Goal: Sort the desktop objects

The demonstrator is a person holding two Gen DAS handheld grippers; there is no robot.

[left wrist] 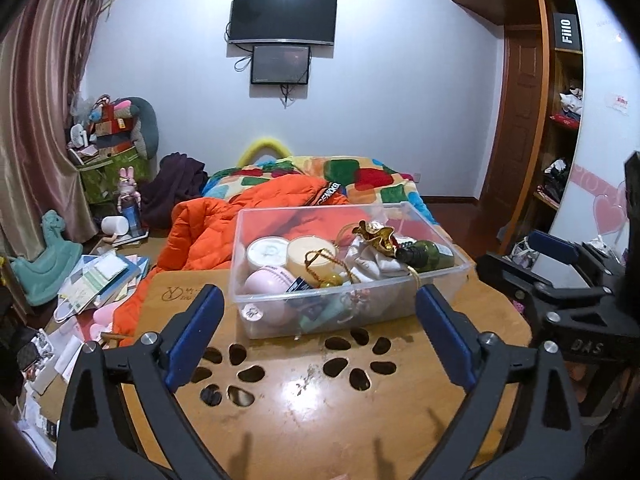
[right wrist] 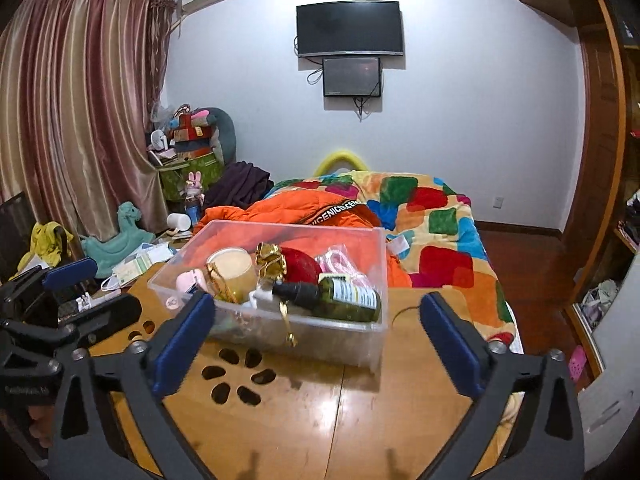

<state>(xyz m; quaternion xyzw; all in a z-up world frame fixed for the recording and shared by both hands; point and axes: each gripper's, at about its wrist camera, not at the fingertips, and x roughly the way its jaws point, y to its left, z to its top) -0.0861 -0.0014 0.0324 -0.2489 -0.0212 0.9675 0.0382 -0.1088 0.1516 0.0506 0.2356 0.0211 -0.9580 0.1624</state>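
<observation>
A clear plastic bin (left wrist: 320,316) (right wrist: 340,344) stands at the far side of the wooden table (left wrist: 320,408) (right wrist: 360,420). Inside lie a green bottle (left wrist: 430,254) (right wrist: 348,296), a cream jar (left wrist: 310,254) (right wrist: 232,266), a white-lidded jar (left wrist: 266,250), a pink round case (left wrist: 268,276), a gold-trimmed pouch (left wrist: 376,236) and a red pouch (right wrist: 300,266). My left gripper (left wrist: 318,292) (right wrist: 92,288) hovers in front of the bin, open and empty. To its right, my right gripper (right wrist: 317,300) (left wrist: 532,264) is also open with nothing between its blue pads.
Paw-shaped cut-outs (left wrist: 236,376) (right wrist: 236,384) pierce the tabletop. Behind the table is a bed with an orange jacket (left wrist: 208,232) (right wrist: 304,208) and a colourful blanket (left wrist: 372,176) (right wrist: 432,216). Books and papers (left wrist: 100,276) pile up at the left, a wardrobe (left wrist: 560,120) stands right.
</observation>
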